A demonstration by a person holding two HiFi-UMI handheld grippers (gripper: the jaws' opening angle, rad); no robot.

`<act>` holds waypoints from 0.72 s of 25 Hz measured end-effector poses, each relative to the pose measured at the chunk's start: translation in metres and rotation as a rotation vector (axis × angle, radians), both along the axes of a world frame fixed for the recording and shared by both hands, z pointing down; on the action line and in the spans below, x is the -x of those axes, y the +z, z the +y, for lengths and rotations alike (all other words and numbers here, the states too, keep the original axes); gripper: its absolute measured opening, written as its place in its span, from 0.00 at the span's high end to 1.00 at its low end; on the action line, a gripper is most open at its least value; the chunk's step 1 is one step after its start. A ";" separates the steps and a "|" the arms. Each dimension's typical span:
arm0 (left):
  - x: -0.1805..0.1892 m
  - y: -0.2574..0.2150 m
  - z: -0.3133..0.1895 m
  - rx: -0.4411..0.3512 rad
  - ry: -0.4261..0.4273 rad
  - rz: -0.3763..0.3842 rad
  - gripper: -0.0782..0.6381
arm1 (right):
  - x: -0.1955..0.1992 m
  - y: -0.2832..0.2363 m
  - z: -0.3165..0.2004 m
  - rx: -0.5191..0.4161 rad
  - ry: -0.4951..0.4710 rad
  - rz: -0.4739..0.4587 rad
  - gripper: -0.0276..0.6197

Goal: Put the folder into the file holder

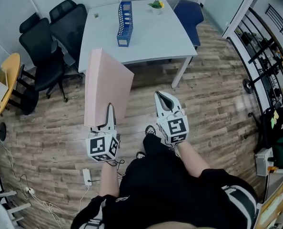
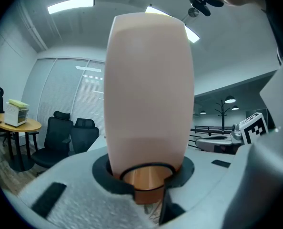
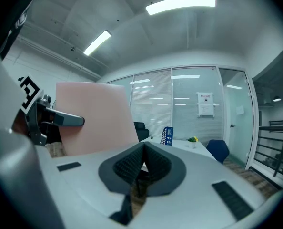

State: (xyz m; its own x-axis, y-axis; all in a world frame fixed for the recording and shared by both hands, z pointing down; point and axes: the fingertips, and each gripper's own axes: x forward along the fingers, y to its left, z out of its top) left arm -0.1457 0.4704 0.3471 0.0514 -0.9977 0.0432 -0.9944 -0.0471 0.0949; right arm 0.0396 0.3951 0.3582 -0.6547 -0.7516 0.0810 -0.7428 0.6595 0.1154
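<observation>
- Open wooden floor (image 1: 213,99) lies between the person and the white table (image 1: 151,37).
- Tabletop before the blue file holder (image 1: 125,18) is bare.
- At the table's left, black office chairs (image 1: 55,37) crowd close.

The left hand-held gripper (image 1: 110,109) and right hand-held gripper (image 1: 162,97) had white bodies and black-and-white marker cubes. The person (image 1: 172,190) wore black clothing with white-striped sleeves (image 1: 237,197).

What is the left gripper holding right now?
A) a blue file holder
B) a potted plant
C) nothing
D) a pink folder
D: the left gripper is clamped on the pink folder, while the blue file holder stands apart on the white table.
</observation>
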 end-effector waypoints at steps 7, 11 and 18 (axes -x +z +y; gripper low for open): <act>0.016 0.000 -0.058 0.001 -0.017 -0.017 0.73 | 0.011 0.004 -0.064 0.009 -0.006 -0.015 0.95; 0.027 -0.003 -0.103 0.000 -0.028 -0.027 0.73 | 0.017 0.000 -0.110 -0.002 -0.012 -0.030 0.95; 0.023 -0.007 -0.172 0.017 -0.041 -0.031 0.73 | 0.008 0.005 -0.178 0.029 -0.009 -0.049 0.95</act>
